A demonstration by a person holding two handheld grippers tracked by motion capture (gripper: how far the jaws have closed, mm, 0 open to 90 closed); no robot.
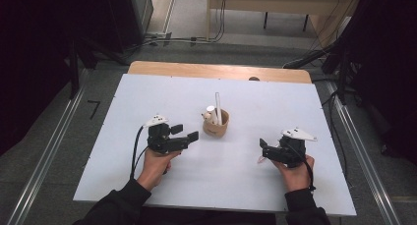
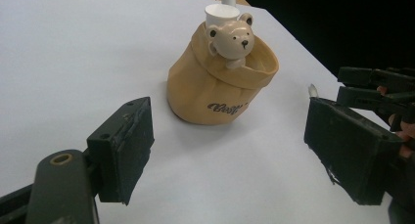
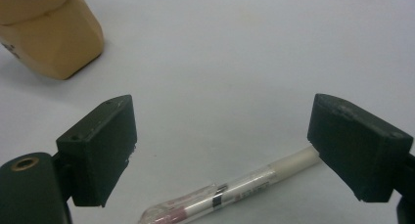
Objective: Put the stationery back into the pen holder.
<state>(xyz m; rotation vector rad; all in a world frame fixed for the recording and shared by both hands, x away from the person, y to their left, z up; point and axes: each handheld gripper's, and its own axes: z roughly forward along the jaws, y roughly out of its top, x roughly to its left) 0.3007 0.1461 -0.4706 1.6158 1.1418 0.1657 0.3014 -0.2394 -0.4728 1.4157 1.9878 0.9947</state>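
We are working over the white surface [image 1: 147,117], where the tan bear-faced holder [image 1: 217,123] is standing upright near the middle with a white pen [image 1: 217,103] sticking up out of it. Our left claw [image 1: 185,133] is hovering just beside the holder on its left, jaws spread wide and gripping nothing; in the left gripper view the holder [image 2: 220,87] is sitting ahead, between the two pads but apart from both. Our right claw [image 1: 262,152] is resting low on the surface to the right, well apart from the holder, jaws likewise wide and bare.

The loose pen [image 3: 230,190] is lying flat between those right jaws, its white end reaching under the far pad (whether it is touching the pad, we cannot tell). To pick it up well, we judge we should be centring the jaws across the barrel and closing squarely, since a round pen is liable to roll or pivot away.

Little is standing in the way: the standing pen and the bear's head are crowding the holder's mouth, so dropping this pen in is likely needing an approach toward the open side.
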